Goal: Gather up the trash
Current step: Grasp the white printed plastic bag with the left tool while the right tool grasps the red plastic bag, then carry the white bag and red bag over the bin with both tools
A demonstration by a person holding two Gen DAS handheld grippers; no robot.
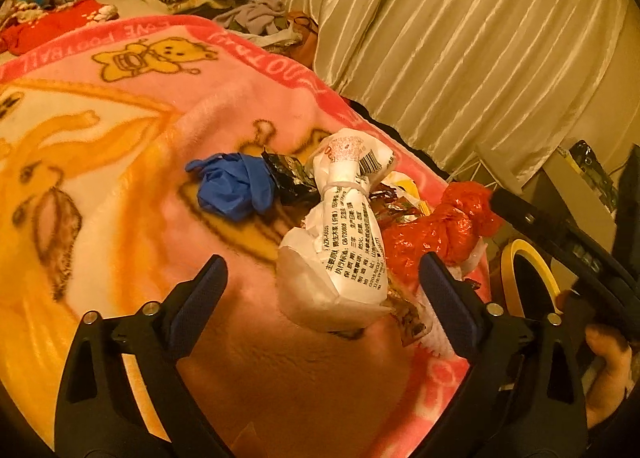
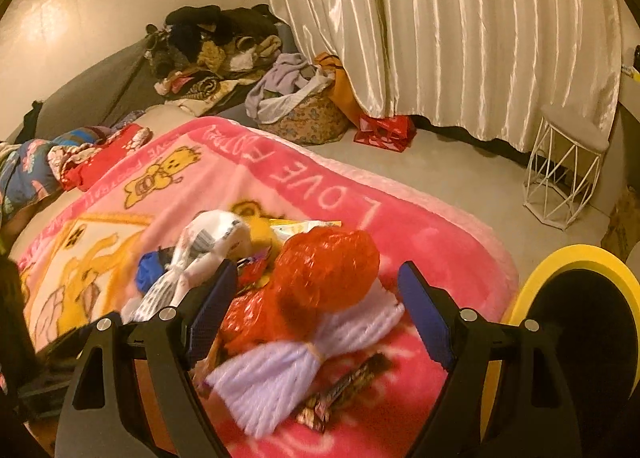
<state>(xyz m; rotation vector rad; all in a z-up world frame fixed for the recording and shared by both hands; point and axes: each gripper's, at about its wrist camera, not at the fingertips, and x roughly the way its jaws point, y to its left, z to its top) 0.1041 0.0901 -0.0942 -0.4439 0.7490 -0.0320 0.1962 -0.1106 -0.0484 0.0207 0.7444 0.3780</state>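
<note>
The trash lies heaped on the pink blanket [image 1: 140,105], near its edge. From the left: blue glove [image 1: 232,187], white printed wrapper [image 1: 344,254], red plastic bag [image 1: 436,230]. The left gripper [image 1: 326,278] has released jaws straddling the wrapper, untouched. The right gripper [image 2: 316,308] has released jaws bracketing the red bag, positioned for pickup beside the yellow-rimmed bin [image 2: 576,254].

We see a fluffy fleece blanket [image 1: 132,161], a glossy crinkled red plastic bag [image 2: 328,262], soft pale yarn [image 2: 280,374], and shiny satin curtains [image 2: 460,29].
</note>
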